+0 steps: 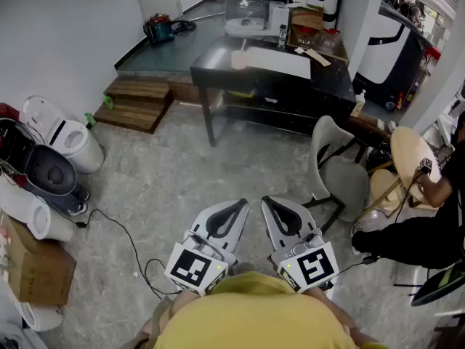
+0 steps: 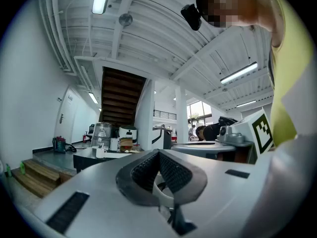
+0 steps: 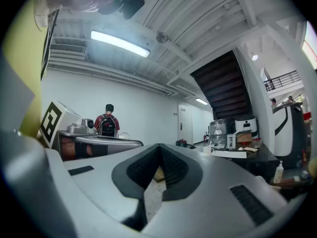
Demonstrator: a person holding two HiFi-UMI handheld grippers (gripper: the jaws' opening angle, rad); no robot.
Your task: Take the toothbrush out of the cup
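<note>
A pale cup (image 1: 239, 59) stands on the left end of a black table (image 1: 327, 78), far ahead of me across the floor. It is too small to make out a toothbrush in it. My left gripper (image 1: 240, 204) and right gripper (image 1: 267, 201) are held side by side close to my body, level and pointing toward the table. Both are shut with nothing between the jaws. The left gripper view shows its closed tips (image 2: 158, 152) with the cup (image 2: 100, 151) far behind. In the right gripper view the closed tips (image 3: 158, 147) point toward the same table (image 3: 237, 155).
A white chair (image 1: 336, 167) stands ahead to the right, with a seated person (image 1: 429, 231) and a round wooden table (image 1: 414, 151) beyond it. Wooden steps (image 1: 138, 102) lie at the left back. Appliances (image 1: 51, 169), a cardboard box (image 1: 36, 271) and a floor cable (image 1: 127, 238) line the left side.
</note>
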